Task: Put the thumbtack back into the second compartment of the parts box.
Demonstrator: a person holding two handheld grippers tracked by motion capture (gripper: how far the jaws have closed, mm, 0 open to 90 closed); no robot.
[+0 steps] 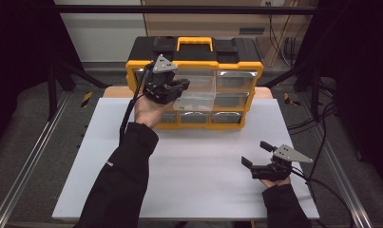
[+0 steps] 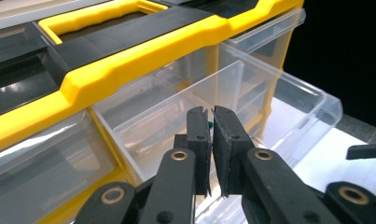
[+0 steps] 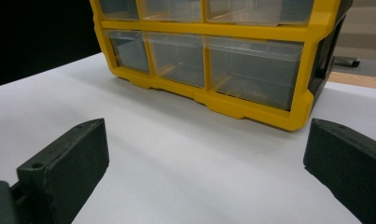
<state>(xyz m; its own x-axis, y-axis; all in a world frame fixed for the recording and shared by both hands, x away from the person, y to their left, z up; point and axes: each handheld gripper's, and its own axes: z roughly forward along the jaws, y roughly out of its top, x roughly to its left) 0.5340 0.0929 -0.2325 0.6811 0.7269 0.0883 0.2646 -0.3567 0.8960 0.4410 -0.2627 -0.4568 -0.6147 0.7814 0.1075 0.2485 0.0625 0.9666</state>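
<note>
Drawer [image 1: 198, 101] [image 2: 307, 112], clear plastic, stands pulled out of the middle row of the yellow organizer [image 1: 253, 69] [image 2: 143, 60] [image 3: 251, 109]. It lies just below and slightly ahead of the left tool [image 1: 182, 85] [image 2: 210, 126]. Its long axis runs out of the cabinet front toward the person, with the open mouth facing up and the front wall nearest the tool. The left tool hangs above it and points down and across the cabinet's face, so its line crosses the drawer's axis instead of following it.

The left tool's jaws are pressed nearly together. A small green speck shows between the tips in the left gripper view, and I cannot tell whether it is gripped or merely behind them.

The right tool [image 1: 255, 153] [image 3: 204, 163] rests low on the table [image 1: 189, 166], well apart from the organizer. Its jaws are spread wide with nothing between them, and they aim at the bottom row. The left hand is by far the nearer to the drawer.

I judge that the coming move depends on height and aim. The left tool must sit squarely over the drawer's open top, inside its walls, before it lowers or lets go.
</note>
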